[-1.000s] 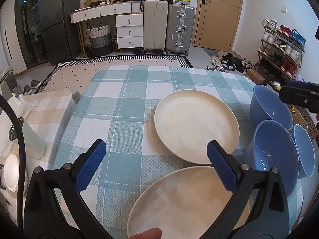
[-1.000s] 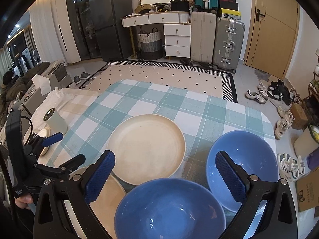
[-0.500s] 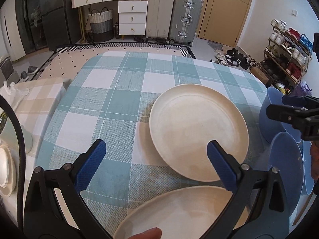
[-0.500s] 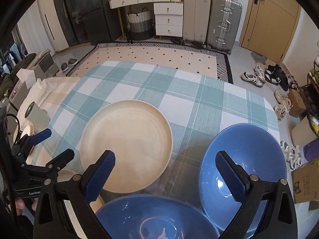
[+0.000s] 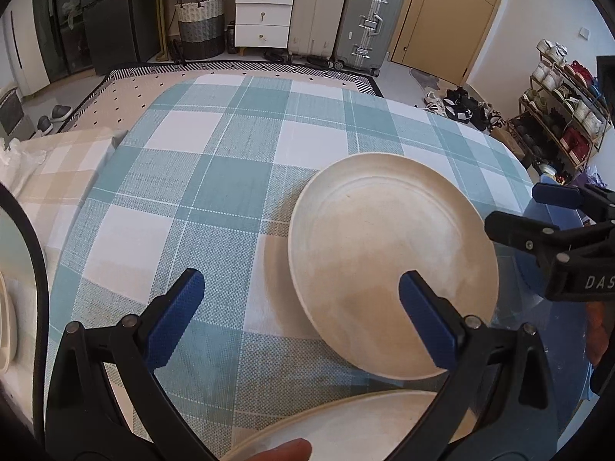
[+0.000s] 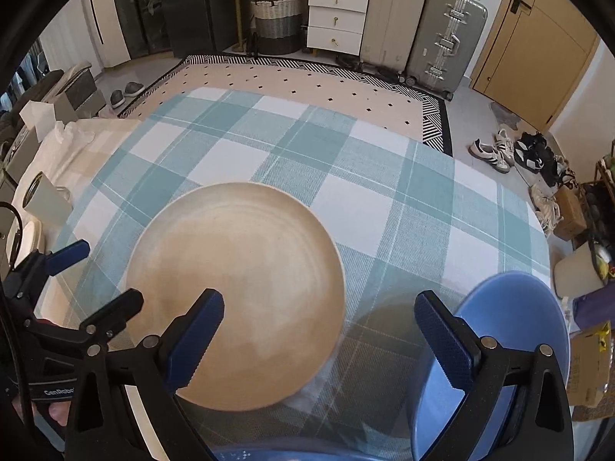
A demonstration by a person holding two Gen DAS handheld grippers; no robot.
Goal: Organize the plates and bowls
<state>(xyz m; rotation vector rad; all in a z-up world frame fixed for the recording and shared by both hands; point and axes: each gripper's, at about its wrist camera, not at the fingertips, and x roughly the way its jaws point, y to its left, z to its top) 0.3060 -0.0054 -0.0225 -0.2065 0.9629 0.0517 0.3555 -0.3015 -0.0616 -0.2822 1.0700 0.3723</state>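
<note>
Cream round plate [image 5: 388, 265] on woven teal-check cloth [image 5: 215, 176], glossy blue bowl [image 6: 511, 345] beside, left claw [image 5: 300, 319] and right claw [image 6: 319, 330] both released

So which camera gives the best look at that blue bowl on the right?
The right wrist view: the bowl shows its rim and inside, partly behind the right tool. The left wrist view shows only a sliver of it behind that same tool.
</note>
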